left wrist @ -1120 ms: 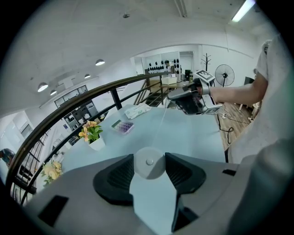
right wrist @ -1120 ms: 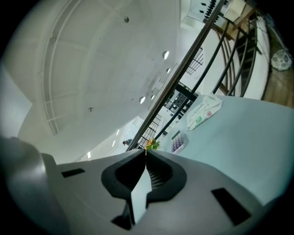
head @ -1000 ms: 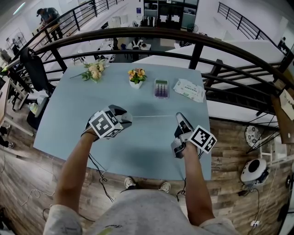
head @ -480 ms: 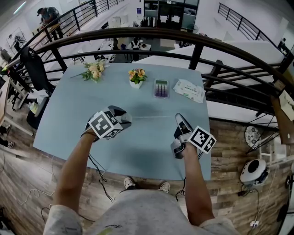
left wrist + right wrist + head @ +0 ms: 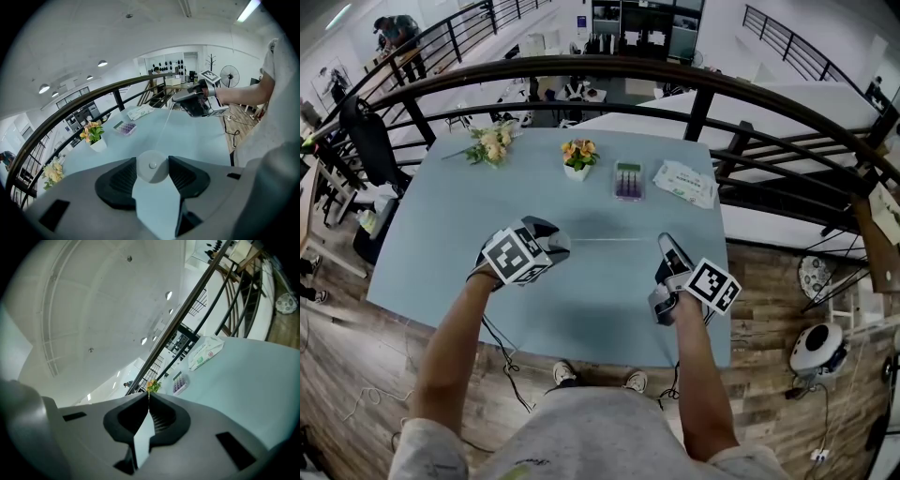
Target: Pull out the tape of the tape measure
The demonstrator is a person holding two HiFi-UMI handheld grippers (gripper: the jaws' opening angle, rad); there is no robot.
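A small round white tape measure (image 5: 152, 166) sits between the pads of my left gripper (image 5: 152, 164), which is shut on it over the pale blue table (image 5: 441, 234). In the head view my left gripper (image 5: 557, 246) is left of centre. A thin white tape (image 5: 614, 239) runs straight from it to my right gripper (image 5: 666, 244). The left gripper view shows that tape (image 5: 164, 129) reaching the right gripper (image 5: 197, 101). Seen from its own camera, my right gripper (image 5: 149, 398) is shut, and the tape's end is pinched edge-on between its pads.
At the table's far side stand a small pot of flowers (image 5: 579, 157), a loose bouquet (image 5: 492, 142), a purple box (image 5: 629, 180) and a packet of wipes (image 5: 686, 184). A dark railing (image 5: 703, 89) curves behind the table. The near table edge (image 5: 581, 356) is close to the person's body.
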